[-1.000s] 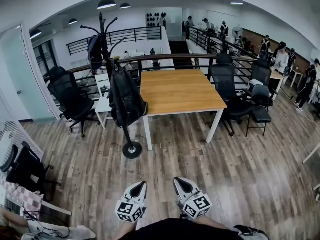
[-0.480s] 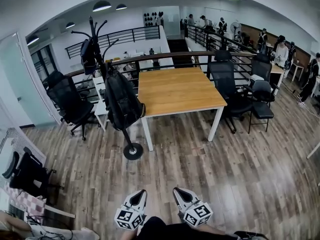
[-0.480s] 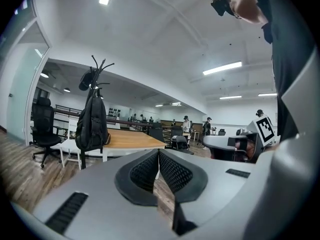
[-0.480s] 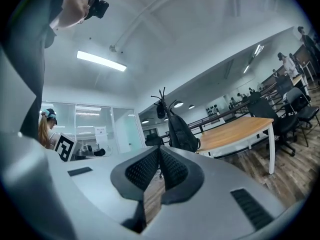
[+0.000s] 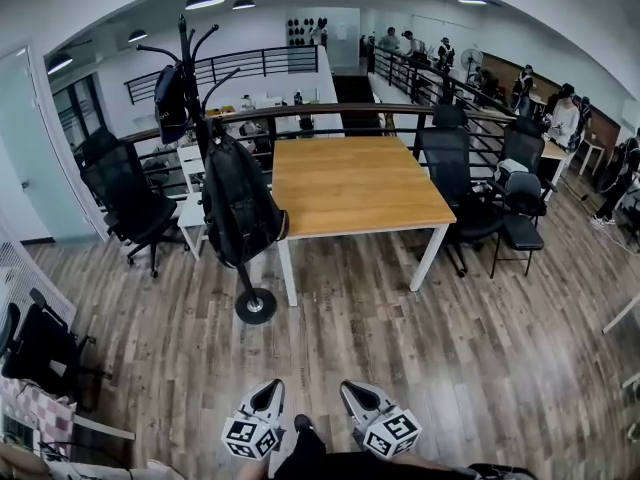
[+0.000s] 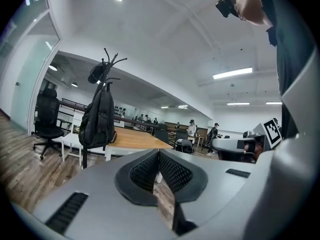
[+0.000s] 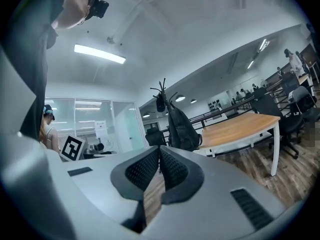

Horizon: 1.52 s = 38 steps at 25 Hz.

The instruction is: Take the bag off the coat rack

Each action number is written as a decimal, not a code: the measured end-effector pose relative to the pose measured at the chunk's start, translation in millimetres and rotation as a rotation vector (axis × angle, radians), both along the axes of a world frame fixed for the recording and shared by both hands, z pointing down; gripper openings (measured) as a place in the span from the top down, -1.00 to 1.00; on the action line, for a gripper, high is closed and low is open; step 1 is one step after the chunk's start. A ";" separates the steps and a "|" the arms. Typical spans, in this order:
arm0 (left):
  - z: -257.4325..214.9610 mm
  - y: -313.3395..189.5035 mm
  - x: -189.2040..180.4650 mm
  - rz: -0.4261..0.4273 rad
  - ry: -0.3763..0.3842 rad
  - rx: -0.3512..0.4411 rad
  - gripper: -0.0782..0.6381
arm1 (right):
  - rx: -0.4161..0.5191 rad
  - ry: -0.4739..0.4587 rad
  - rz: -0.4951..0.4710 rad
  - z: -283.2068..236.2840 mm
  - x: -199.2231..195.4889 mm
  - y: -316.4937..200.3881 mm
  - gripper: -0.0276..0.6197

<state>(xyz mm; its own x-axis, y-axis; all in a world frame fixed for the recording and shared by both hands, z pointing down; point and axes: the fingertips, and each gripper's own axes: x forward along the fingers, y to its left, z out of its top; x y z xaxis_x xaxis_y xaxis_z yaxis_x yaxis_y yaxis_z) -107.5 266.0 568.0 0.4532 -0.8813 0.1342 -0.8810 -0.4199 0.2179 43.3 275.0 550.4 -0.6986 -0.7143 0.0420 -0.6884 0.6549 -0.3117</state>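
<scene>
Head view checked first. Found plank floor [image 5: 400,348] spreading across the lower frame from three o'clock round to nine. Saw wooden table [image 5: 350,183] on white legs just above centre, toward twelve o'clock. Noted black office chair [image 5: 450,168] at the table's three o'clock side and second chair [image 5: 120,193] out at nine o'clock of the frame. Glimpsed people far off at one and two o'clock, too small to make out.

Picked out coat rack [image 5: 256,306] standing upright at ten o'clock of centre, just beside the table's near left corner, round base flat on the floor. Saw bag [image 5: 237,203], a black backpack, hanging from the rack against its pole, clear of the floor. Spotted smaller dark bag [image 5: 170,103] hanging higher on the rack, at eleven o'clock of the backpack.

Found left gripper [image 5: 270,386] and right gripper [image 5: 348,388] side by side at six o'clock, low in frame, well apart from rack and bag.

Turned to left gripper view: found jaws [image 6: 159,156] pressed together, nothing between them, bag [image 6: 97,121] far beyond at ten o'clock. Turned to right gripper view: found jaws [image 7: 159,151] likewise closed and empty, bag [image 7: 182,129] beyond at one o'clock.
</scene>
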 end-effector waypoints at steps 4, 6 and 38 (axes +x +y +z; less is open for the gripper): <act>-10.9 -40.8 -14.1 -0.004 0.015 0.031 0.73 | 0.002 0.028 -0.003 -2.0 -12.3 -43.1 0.81; -13.0 -57.4 -25.7 -0.013 0.024 0.031 0.73 | 0.011 0.031 -0.013 -8.6 -24.7 -63.6 0.81; -10.7 -278.9 -105.9 -0.063 0.035 0.029 0.73 | 0.080 0.073 -0.087 -12.4 -94.7 -290.0 0.81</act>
<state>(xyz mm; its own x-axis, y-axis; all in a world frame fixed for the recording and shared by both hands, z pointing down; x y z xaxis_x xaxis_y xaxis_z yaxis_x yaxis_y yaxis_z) -213.4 -12.9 557.3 0.4004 -0.9116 0.0929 -0.8981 -0.3702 0.2376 -51.4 -15.0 538.0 -0.7549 -0.6546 0.0409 -0.6473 0.7335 -0.2071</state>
